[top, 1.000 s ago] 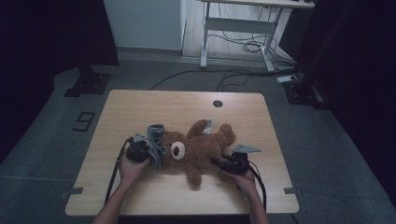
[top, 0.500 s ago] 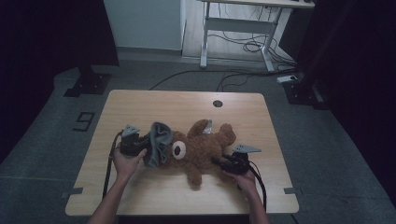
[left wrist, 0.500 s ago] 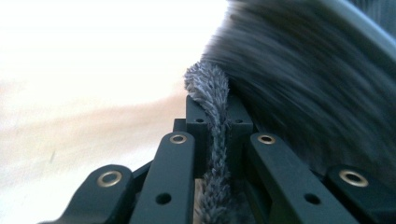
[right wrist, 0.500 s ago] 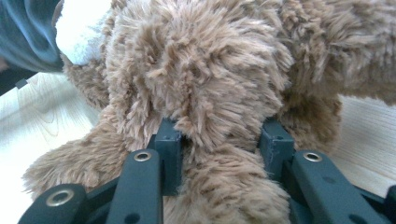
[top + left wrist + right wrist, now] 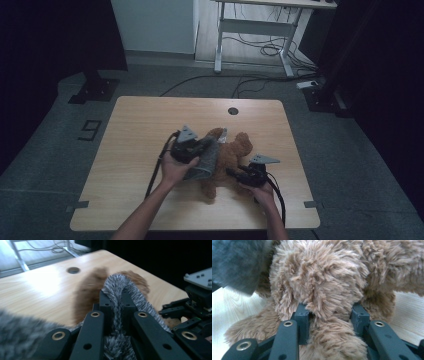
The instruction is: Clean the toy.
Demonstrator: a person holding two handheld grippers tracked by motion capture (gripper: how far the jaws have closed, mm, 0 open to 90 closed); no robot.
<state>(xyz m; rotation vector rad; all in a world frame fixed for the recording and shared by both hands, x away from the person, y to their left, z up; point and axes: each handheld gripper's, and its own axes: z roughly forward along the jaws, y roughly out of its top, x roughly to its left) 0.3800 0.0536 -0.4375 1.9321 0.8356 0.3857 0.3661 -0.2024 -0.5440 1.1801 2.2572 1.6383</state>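
Observation:
A brown teddy bear (image 5: 235, 149) lies on the wooden table (image 5: 145, 117). My left gripper (image 5: 204, 149) is shut on a grey fuzzy cloth (image 5: 206, 164), which hangs lifted over the bear's head end. In the left gripper view the cloth (image 5: 117, 290) is pinched between the jaws of the left gripper (image 5: 116, 301), with the blurred bear (image 5: 86, 296) behind. My right gripper (image 5: 234, 173) holds the bear from the right side. In the right gripper view the right gripper (image 5: 329, 312) is shut on a furry limb of the bear (image 5: 319, 282), with the grey cloth (image 5: 234, 265) at upper left.
A round cable hole (image 5: 232, 110) sits near the table's far edge. Beyond the table stands a white desk frame (image 5: 255, 25) with cables on the floor. A dark stand base (image 5: 95, 91) is on the floor at far left. The right gripper's body (image 5: 197, 302) shows at the right of the left gripper view.
My left gripper has risen and moved right with the grey cloth, which now drapes over the bear's head. The right gripper has stayed put on the bear.

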